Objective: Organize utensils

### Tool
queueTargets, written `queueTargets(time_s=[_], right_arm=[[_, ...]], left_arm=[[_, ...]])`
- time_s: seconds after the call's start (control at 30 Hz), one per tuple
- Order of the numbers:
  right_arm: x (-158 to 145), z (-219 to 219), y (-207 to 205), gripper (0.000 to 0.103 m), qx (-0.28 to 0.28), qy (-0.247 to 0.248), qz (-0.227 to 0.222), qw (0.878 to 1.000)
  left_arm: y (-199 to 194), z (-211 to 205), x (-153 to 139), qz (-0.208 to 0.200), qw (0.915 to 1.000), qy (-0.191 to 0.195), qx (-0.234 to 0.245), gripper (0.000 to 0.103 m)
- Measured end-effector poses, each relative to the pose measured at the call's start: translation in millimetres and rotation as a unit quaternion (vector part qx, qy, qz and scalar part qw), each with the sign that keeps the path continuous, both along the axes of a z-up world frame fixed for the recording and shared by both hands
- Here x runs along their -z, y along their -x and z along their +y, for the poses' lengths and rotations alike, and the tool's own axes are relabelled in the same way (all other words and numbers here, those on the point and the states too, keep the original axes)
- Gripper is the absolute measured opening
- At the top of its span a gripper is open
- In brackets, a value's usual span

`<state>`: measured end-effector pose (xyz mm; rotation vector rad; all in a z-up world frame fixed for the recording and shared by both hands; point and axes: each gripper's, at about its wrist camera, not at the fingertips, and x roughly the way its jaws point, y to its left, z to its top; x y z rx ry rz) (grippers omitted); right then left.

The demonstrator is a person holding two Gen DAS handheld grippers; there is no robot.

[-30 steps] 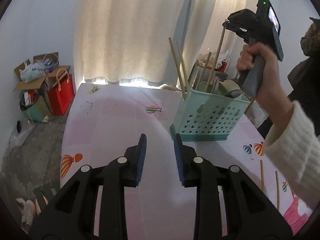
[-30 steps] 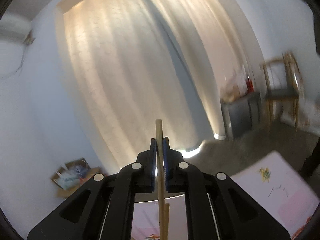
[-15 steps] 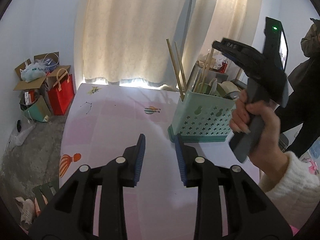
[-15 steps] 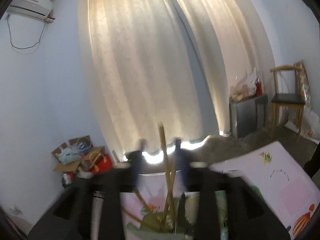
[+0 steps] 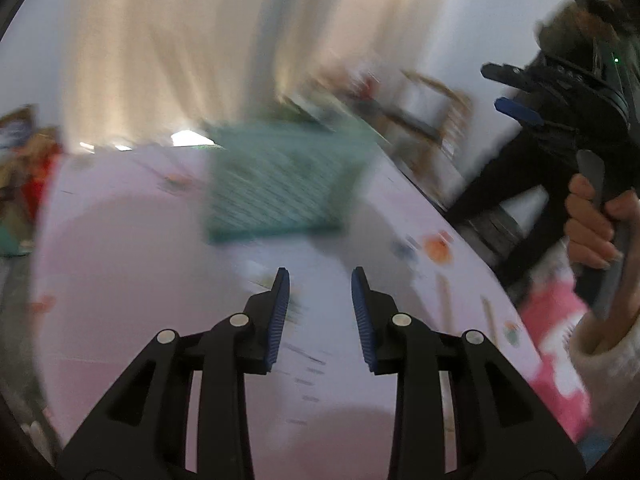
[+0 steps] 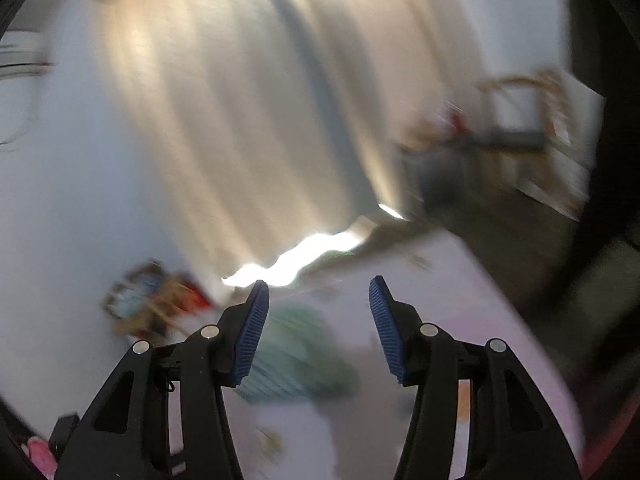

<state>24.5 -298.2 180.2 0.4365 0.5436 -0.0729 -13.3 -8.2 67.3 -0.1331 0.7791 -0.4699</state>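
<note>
Both views are motion-blurred. A teal perforated utensil basket (image 5: 276,188) stands on the pink table (image 5: 120,280), ahead of my left gripper (image 5: 320,280), which is open and empty over the table. Two wooden chopsticks (image 5: 444,300) lie on the table at the right. My right gripper (image 6: 318,292) is open and empty, raised above the table, with the basket (image 6: 296,356) below and between its fingers. It also shows in the left wrist view (image 5: 520,96) at the upper right, held in a hand.
Cream curtains (image 5: 180,52) hang behind the table. Boxes and a red bag (image 5: 28,176) sit on the floor at the left. A wooden chair (image 5: 436,120) and a grey cabinet (image 6: 436,172) stand at the right. A pink item (image 5: 556,344) lies at the table's right edge.
My right gripper opened and let go of the chopstick over the basket, then drew back to the right. My left gripper swung right; the basket now sits further left in its view.
</note>
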Motion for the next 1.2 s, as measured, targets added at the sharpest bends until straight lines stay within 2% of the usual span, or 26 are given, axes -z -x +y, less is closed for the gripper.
queueTargets(time_s=[0.07,0.1,0.13,0.23,0.33,0.4,0.53,0.6,0.63,0.67,0.7,0.73,0.97,1.03,1.1,1.2], right_arm=[[26,-37,16,0.051,0.027,-0.012,0.088,0.996],[37,-47,20,0.051,0.032,-0.019,0.115,0.993],[58,-61,29,0.051,0.045,-0.024,0.163,0.985],[102,-78,45,0.051,0.058,-0.038,0.229,0.971],[130,-81,46,0.051,0.058,-0.020,0.270,0.961],[145,-82,49,0.051,0.058,-0.027,0.281,0.958],[154,-83,54,0.051,0.050,-0.036,0.285,0.957],[157,-81,55,0.051,0.041,-0.031,0.291,0.955],[160,-80,57,0.051,0.036,-0.033,0.292,0.955],[161,-80,60,0.051,0.033,-0.037,0.295,0.954],[163,-80,62,0.051,0.032,-0.041,0.296,0.954],[166,-81,64,0.051,0.032,-0.046,0.298,0.953],[173,-81,69,0.051,0.035,-0.045,0.309,0.949],[173,-77,66,0.044,0.027,-0.036,0.311,0.949],[175,-70,60,0.032,0.012,-0.015,0.327,0.945],[178,-60,53,0.031,0.005,0.007,0.341,0.940]], left_arm=[[-13,-36,16,0.054,0.9971,0.000,0.053,0.030],[-20,-54,25,0.077,0.9944,0.001,0.073,0.029],[-27,-75,34,0.093,0.9911,0.000,0.095,0.029],[-41,-133,49,0.096,0.9844,-0.030,0.145,0.028],[-51,-179,61,0.092,0.9772,-0.078,0.175,0.028],[-56,-202,67,0.088,0.9744,-0.101,0.181,0.028],[-60,-225,77,0.097,0.9683,-0.132,0.188,0.027],[-59,-234,77,0.076,0.9663,-0.161,0.186,0.025],[-59,-238,78,0.073,0.9656,-0.165,0.188,0.022],[-59,-242,78,0.070,0.9646,-0.171,0.188,0.010],[-59,-246,79,0.059,0.9619,-0.195,0.183,0.005],[-60,-249,77,0.057,0.9604,-0.201,0.185,0.005],[-69,-249,76,0.061,0.9646,-0.191,0.171,0.004],[-72,-246,76,0.067,0.9670,-0.181,0.166,0.004],[-74,-241,74,0.069,0.9684,-0.180,0.158,0.004],[-76,-237,75,0.070,0.9700,-0.177,0.151,0.004]])
